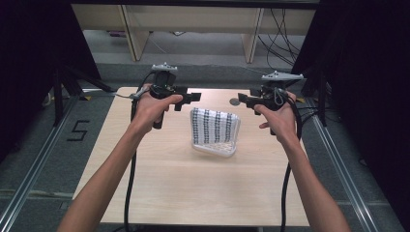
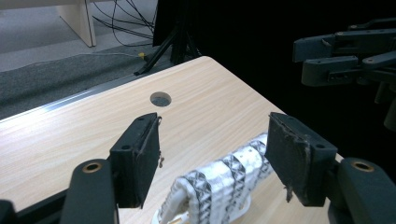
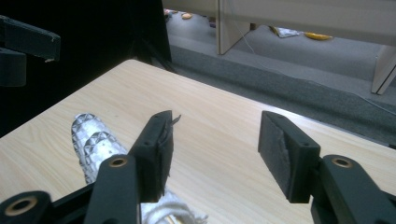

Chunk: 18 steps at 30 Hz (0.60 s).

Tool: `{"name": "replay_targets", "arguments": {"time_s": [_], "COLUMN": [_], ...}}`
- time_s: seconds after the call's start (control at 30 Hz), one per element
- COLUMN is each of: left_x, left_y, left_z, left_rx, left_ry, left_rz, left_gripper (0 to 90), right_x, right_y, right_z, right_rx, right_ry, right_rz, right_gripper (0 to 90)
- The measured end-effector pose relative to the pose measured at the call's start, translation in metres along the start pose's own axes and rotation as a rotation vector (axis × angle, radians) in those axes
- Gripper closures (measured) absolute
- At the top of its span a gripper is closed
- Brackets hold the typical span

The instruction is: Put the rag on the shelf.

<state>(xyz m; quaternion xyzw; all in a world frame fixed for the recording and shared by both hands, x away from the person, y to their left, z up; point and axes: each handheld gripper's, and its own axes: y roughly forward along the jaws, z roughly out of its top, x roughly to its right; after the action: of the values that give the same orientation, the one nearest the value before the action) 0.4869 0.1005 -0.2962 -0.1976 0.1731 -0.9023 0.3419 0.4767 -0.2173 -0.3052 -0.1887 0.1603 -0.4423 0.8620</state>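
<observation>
the left gripper is held above the far left of the table, jaws spread and empty. a folded patterned cloth lies untouched at the table's middle. the right gripper is likewise parted and empty, so any handling is judged not yet begun.

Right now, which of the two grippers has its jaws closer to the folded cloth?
The left gripper: its jaws reach almost to the folded cloth, while the right gripper stays off its corner.
</observation>
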Motion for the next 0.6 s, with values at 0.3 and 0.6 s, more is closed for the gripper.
{"name": "replay_targets", "arguments": {"time_s": [0.3,0.6], "left_x": [0.011,0.025], "left_y": [-0.013,-0.028], "left_z": [-0.012,-0.021], "left_rx": [0.014,0.009], "left_ry": [0.022,0.046], "left_rz": [-0.013,-0.034], "left_gripper": [33.2,27.1], "right_x": [-0.008,-0.014], "right_y": [-0.014,-0.025], "right_z": [-0.007,-0.016], "right_rx": [0.004,0.021], "right_ry": [-0.021,-0.029], "right_rz": [0.012,0.031], "right_gripper": [41.6,34.9]}}
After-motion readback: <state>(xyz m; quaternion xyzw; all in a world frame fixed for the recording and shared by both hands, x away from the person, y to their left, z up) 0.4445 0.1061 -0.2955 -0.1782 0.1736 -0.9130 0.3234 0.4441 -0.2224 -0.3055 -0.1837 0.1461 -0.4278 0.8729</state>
